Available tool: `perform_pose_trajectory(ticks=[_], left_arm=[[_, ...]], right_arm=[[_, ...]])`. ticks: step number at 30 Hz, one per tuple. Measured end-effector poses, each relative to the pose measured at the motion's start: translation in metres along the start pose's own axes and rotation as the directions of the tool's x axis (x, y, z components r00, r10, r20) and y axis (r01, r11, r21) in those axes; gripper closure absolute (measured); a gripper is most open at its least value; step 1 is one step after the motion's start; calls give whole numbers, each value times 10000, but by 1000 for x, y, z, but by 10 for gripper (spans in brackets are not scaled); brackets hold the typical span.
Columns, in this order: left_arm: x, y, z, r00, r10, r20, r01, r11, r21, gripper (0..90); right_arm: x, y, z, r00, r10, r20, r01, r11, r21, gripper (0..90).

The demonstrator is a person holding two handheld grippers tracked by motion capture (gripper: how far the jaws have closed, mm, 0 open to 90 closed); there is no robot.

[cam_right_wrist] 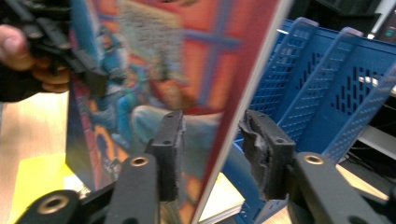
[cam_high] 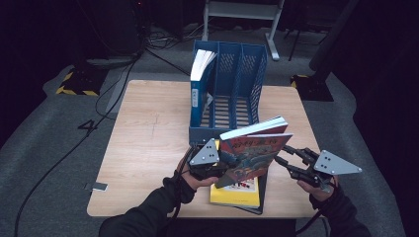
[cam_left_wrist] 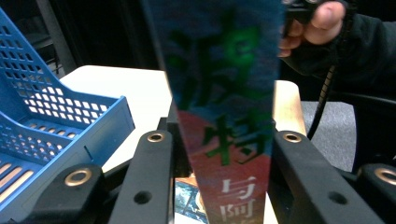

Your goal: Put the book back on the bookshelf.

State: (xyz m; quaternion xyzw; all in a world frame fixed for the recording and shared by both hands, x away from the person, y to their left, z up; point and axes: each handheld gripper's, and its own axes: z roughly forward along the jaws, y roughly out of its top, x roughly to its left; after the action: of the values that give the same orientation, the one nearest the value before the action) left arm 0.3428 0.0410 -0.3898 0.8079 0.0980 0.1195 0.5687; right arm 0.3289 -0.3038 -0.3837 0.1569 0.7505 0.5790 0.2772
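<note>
A paperback with a red and blue illustrated cover (cam_high: 254, 148) is held upright and tilted above the table's front. My left gripper (cam_high: 222, 170) is shut on its lower spine; in the left gripper view the spine (cam_left_wrist: 224, 93) stands between the two jaws (cam_left_wrist: 224, 135), which press it from both sides. My right gripper (cam_high: 282, 155) is at the book's right edge, open. In the right gripper view the book's open edge (cam_right_wrist: 187, 70) runs between the jaws (cam_right_wrist: 210, 135), with a clear gap to the right pad (cam_right_wrist: 254, 149).
A blue three-slot file rack (cam_high: 230, 84) stands on the wooden table (cam_high: 148, 133) just behind the book, with a white and blue book (cam_high: 200, 74) in its left slot. A yellow book (cam_high: 234, 192) lies on a dark one (cam_high: 261, 200) at the front edge.
</note>
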Motion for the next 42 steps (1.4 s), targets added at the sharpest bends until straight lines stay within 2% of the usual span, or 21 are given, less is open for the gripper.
perform_pose_trajectory(ticks=[3,6,9,12,14,16,18,20,23,25,28,30,34,42], left_arm=[[0,1,0,9998,171,107,-172,9998,51,718],[1,3,0,9983,572,74,-574,9981,215,722],[6,3,2,9980,631,71,-632,9977,227,719],[16,3,4,9971,761,49,-762,9969,185,713],[20,2,6,9961,877,-101,-875,9961,140,712],[25,1,9,9965,823,-151,-823,9966,37,714],[28,2,12,9939,1069,-254,-1069,9943,33,710],[35,1,15,9953,952,-157,-953,9954,-63,711],[40,0,16,9971,750,-151,-751,9972,-55,705],[42,-1,14,9984,544,-164,-546,9985,-93,700],[42,-2,12,9997,213,-72,-215,9993,-312,693],[41,-1,10,9999,119,-87,-123,9988,-477,685],[40,6,4,9995,-320,-43,314,9950,-953,664],[38,19,-1,9977,-671,66,674,9903,-1217,511]], right_arm=[[-5,-3,5,9997,102,230,-107,9997,210,482],[-11,-7,12,9989,426,197,-434,9982,417,390],[-20,-11,22,9960,851,-285,-833,9947,605,321],[-27,-13,31,9920,1141,-541,-1097,9908,793,309],[-31,-14,39,9912,1138,-672,-1078,9903,873,314],[-33,-14,43,9894,1271,-698,-1203,9883,940,323],[-38,-15,51,9844,1564,-806,-1485,9843,955,329],[-39,-15,53,9819,1683,-867,-1600,9825,953,344],[-37,-11,57,9837,1502,-990,-1431,9869,751,445],[-35,-8,57,9865,1368,-900,-1301,9885,765,466],[-35,-7,53,9837,1425,-1101,-1369,9890,567,511],[-32,-6,51,9854,1301,-1098,-1245,9906,560,522],[-25,-2,45,9886,985,-1141,-937,9945,473,537],[-20,1,41,9904,668,-1210,-629,9974,362,550]])
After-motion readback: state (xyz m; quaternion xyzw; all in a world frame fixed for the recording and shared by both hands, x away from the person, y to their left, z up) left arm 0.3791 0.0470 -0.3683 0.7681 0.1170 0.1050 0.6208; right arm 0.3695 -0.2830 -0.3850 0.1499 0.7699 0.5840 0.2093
